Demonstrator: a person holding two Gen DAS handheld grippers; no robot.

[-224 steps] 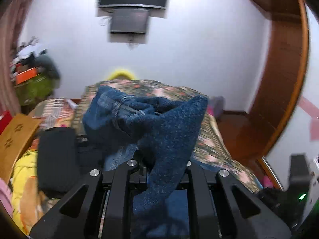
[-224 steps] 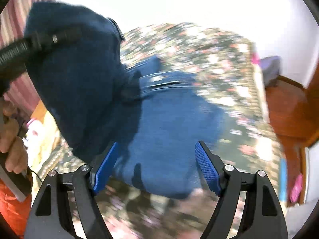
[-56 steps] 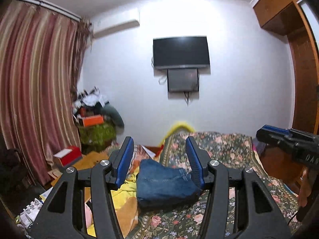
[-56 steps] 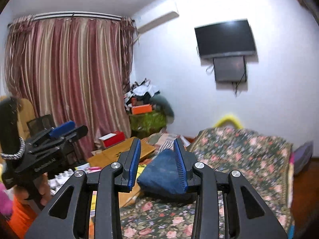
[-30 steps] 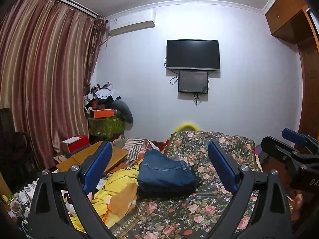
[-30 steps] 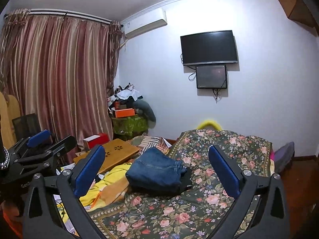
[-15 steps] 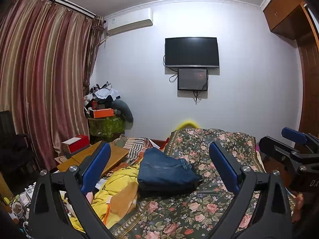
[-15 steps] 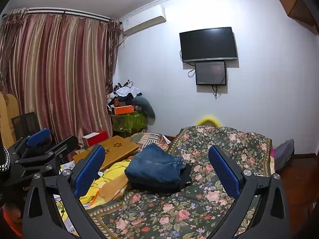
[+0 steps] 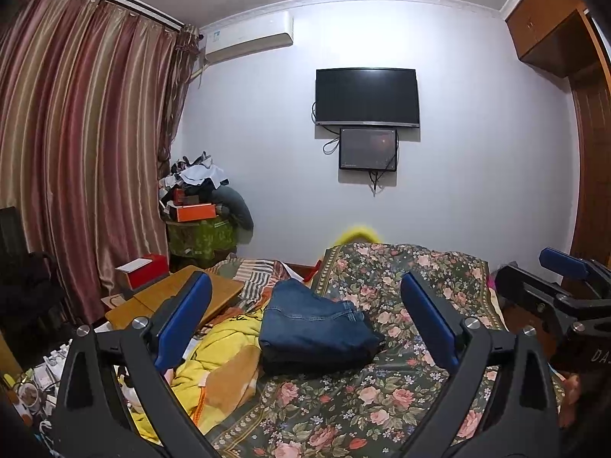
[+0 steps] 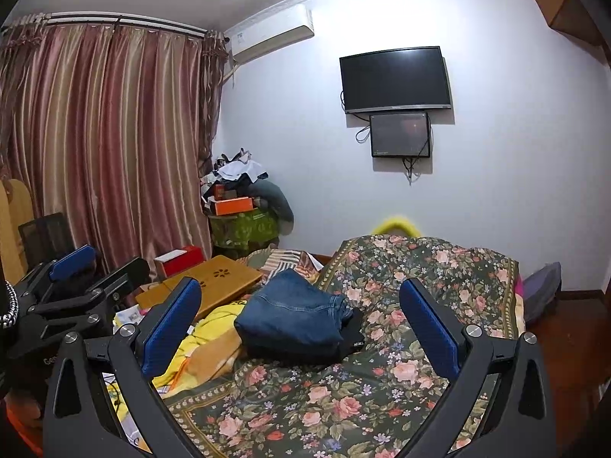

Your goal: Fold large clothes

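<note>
A folded pair of blue jeans [image 9: 313, 324] lies on the flowered bed cover [image 9: 382, 412], on top of a dark folded garment. It also shows in the right wrist view [image 10: 294, 318]. My left gripper [image 9: 305, 320] is open and empty, held well back from the bed with the jeans between its blue pads. My right gripper [image 10: 301, 320] is open and empty, likewise back from the bed. The right gripper shows at the right edge of the left wrist view [image 9: 561, 290]. The left gripper shows at the left of the right wrist view [image 10: 76, 290].
A yellow and orange blanket [image 9: 225, 358] lies bunched left of the jeans. A wooden lap desk [image 10: 214, 282] and a red box [image 10: 179, 259] sit further left. A cluttered stand [image 9: 198, 225] is by the striped curtains [image 9: 76, 152]. A TV [image 9: 366, 97] hangs on the far wall.
The jeans, earlier held up in my left gripper, now lie folded on the bed. Both grippers opened wide and drew back. In the last half second almost nothing moved.
</note>
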